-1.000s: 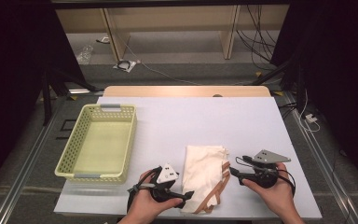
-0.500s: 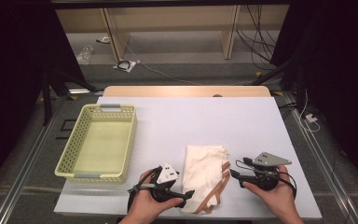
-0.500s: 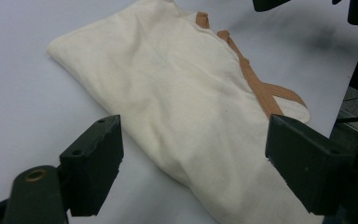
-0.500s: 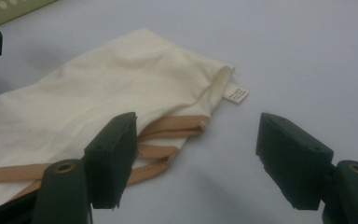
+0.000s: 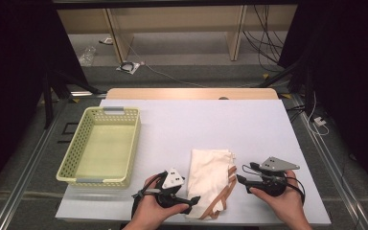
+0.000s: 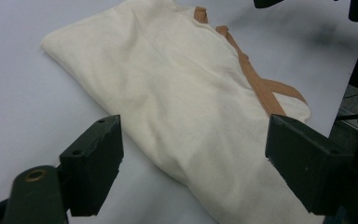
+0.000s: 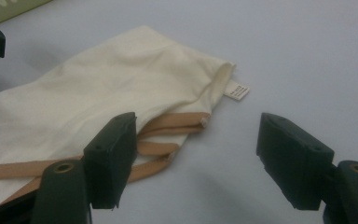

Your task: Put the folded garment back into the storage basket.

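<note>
A cream cloth bag (image 5: 210,178) with tan straps (image 5: 225,191) lies flat near the table's front edge. My left gripper (image 5: 192,201) rests at its lower left side, pointing right, jaws open. In the left gripper view the bag (image 6: 177,93) lies ahead of the open left gripper (image 6: 193,137), with nothing pressed between the pads. My right gripper (image 5: 241,174) sits just right of the bag, pointing left, also open. In the right gripper view the open right gripper (image 7: 198,135) faces the bag's mouth (image 7: 121,79), straps (image 7: 168,123) and small white label (image 7: 237,90).
A pale yellow plastic basket (image 5: 67,165) stands at the table's left side. The white table top (image 5: 211,124) stretches behind the bag. The table's front edge runs close under both hands. Shelving and cables lie on the floor beyond.
</note>
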`<state>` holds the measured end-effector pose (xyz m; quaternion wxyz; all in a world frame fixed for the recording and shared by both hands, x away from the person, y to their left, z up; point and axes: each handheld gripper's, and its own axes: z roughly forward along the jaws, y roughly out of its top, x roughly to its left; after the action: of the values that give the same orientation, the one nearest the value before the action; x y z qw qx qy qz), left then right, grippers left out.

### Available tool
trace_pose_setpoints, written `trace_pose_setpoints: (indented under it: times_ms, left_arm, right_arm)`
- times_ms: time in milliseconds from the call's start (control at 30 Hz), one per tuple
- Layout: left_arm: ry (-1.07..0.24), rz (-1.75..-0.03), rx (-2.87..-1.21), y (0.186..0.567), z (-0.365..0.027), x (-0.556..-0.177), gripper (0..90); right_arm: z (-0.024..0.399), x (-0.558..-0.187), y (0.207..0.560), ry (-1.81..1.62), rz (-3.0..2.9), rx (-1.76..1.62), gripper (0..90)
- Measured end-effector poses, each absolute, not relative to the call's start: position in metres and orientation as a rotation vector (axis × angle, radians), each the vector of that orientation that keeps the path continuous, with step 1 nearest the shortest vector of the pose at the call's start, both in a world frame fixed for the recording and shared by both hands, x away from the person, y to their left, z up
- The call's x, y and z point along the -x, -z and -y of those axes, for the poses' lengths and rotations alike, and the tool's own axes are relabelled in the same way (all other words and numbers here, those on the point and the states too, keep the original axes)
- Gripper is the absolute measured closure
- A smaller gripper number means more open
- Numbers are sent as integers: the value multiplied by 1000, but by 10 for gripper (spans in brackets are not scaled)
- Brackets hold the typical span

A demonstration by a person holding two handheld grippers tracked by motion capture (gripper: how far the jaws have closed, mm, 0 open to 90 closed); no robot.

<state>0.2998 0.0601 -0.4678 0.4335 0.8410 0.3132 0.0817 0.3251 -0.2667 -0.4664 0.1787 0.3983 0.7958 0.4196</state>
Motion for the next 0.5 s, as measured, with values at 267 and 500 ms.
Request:
trace_pose_setpoints:
  times_ms: [267,500]
  left_arm:
    - [-187,-788,-2093,469,-61,-302,194]
    - [-201,-804,-2089,469,-60,-303,201]
  right_arm:
    - [267,-327,467,-1209,-2231,-1141,277]
    - [270,-325,467,-1218,-2222,-1137,267]
